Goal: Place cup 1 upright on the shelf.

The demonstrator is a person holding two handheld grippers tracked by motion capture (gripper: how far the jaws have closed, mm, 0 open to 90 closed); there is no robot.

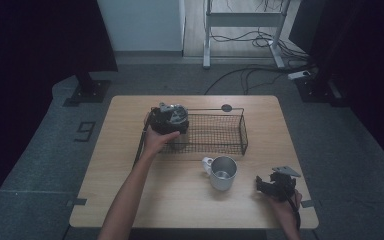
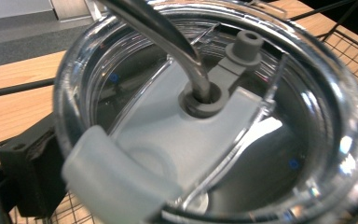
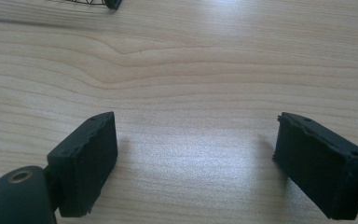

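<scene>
A clear round lid (image 2: 279,154) with a grey sliding tab (image 2: 168,135) sits close in front of my left gripper's camera. A shiny metal straw (image 2: 168,37) passes through the lid's grey grommet. One black finger (image 2: 25,172) stands beside the lid's rim at the lower left, and I see no pad pressing on the lid. My left gripper (image 1: 170,121) is over the left end of the black wire basket (image 1: 243,132). Near the table's front right corner, my right gripper (image 1: 262,186) (image 3: 196,135) rests low over bare wood, open, with nothing between its fingers.
A steel mug (image 1: 223,173) with a white handle stands upright in front of the basket, between the two hands. A small dark disc (image 1: 226,107) lies behind the basket. The wooden table (image 1: 130,195) has bare wood at the front left.
</scene>
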